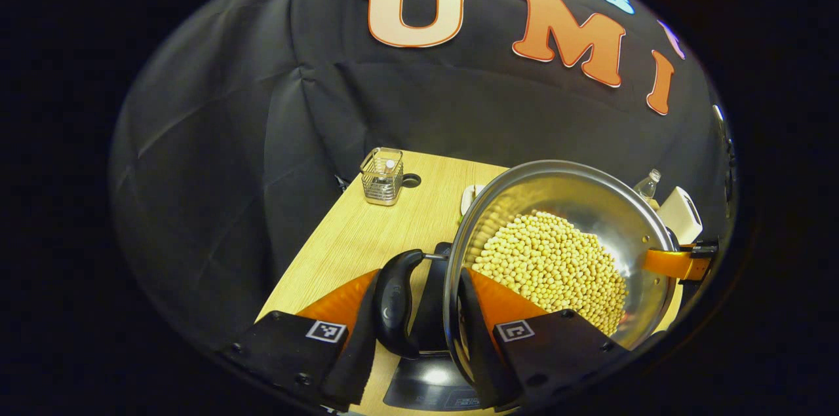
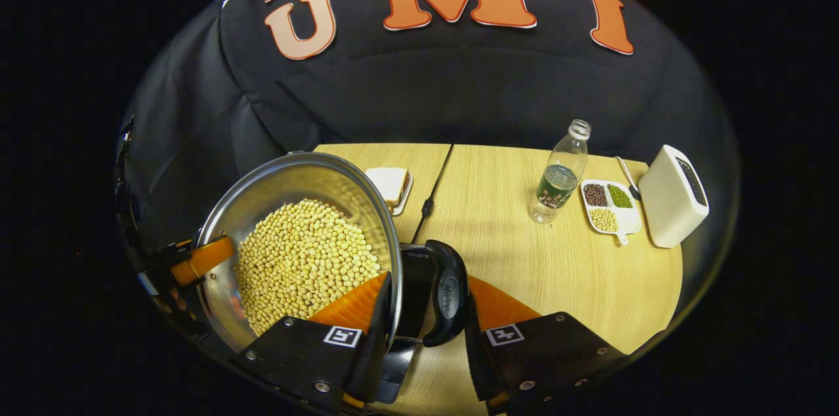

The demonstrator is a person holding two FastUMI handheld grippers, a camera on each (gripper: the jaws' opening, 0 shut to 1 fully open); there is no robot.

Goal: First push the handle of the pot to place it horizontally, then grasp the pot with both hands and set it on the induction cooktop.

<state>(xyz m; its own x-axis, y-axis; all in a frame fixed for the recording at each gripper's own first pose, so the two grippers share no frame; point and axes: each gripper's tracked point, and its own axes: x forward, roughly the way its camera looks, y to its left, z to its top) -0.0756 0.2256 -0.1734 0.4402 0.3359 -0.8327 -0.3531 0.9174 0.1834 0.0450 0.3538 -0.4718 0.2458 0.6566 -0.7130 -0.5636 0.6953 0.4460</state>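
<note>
left gripper (image 1: 419, 311) jaws clamped across one pot handle (image 1: 395, 301) | right gripper (image 2: 423, 308) jaws clamped across the opposite handle (image 2: 448, 301) | pot (image 1: 577, 206) of beans held level between both, raised | cooktop (image 1: 429, 383) directly beneath | table (image 2: 524, 252) beyond

Left gripper view: cam sits v. close at one side of the pot (image 1: 557, 252), facing across it twd booth wall. Right gripper view: close at opp. side of pot (image 2: 301, 252), same wall behind. Both share pot, wooden table (image 2: 511, 252), white box (image 1: 682, 214).
</note>
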